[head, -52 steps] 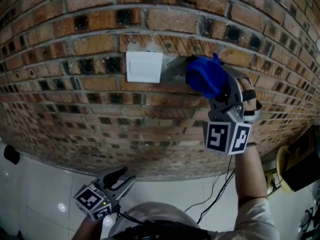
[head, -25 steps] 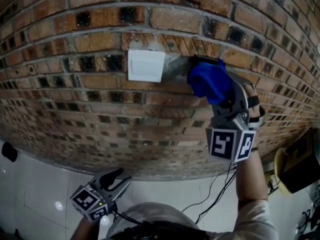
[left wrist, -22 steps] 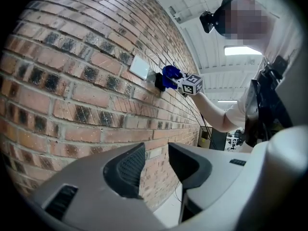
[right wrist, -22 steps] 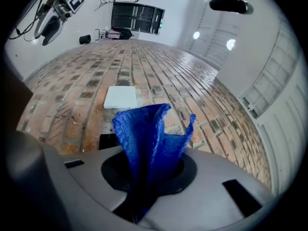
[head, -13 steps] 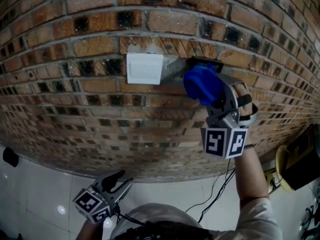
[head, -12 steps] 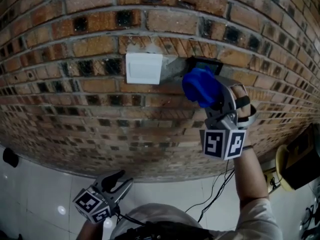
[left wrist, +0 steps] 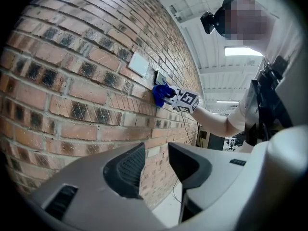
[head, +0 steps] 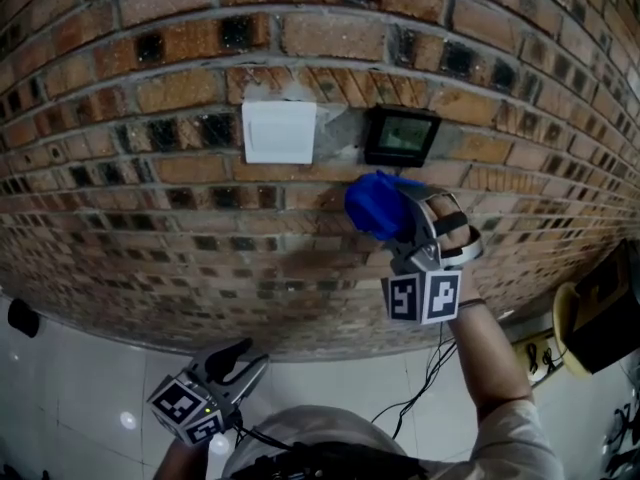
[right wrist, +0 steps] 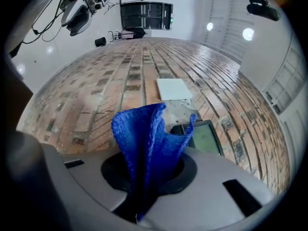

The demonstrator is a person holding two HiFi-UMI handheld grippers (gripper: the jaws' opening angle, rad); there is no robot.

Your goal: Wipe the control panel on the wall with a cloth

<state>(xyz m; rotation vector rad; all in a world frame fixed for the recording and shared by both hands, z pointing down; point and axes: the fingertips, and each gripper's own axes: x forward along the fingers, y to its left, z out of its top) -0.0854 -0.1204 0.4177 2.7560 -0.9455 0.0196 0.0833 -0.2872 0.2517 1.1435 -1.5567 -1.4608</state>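
Observation:
A small dark control panel [head: 401,135] with a greenish screen is set in the brick wall [head: 150,218], right of a white switch plate [head: 279,132]. My right gripper [head: 397,216] is shut on a bunched blue cloth [head: 376,204], which hangs just below the panel and off its screen. In the right gripper view the blue cloth [right wrist: 144,138] stands up between the jaws, with the control panel [right wrist: 205,137] just behind it and the switch plate [right wrist: 174,88] farther on. My left gripper [head: 238,361] is low by the floor, open and empty. The left gripper view shows the blue cloth [left wrist: 160,94] far along the wall.
A black cable [head: 432,366] hangs from the right gripper along the wall's foot. A yellow object [head: 568,336] and a black box [head: 612,303] sit at the right. A dark item [head: 22,316] lies on the white tiled floor [head: 80,388] at the left.
My right gripper has slid down and a little left with the cloth, off the control panel, which now shows in full. The left gripper has stayed put.

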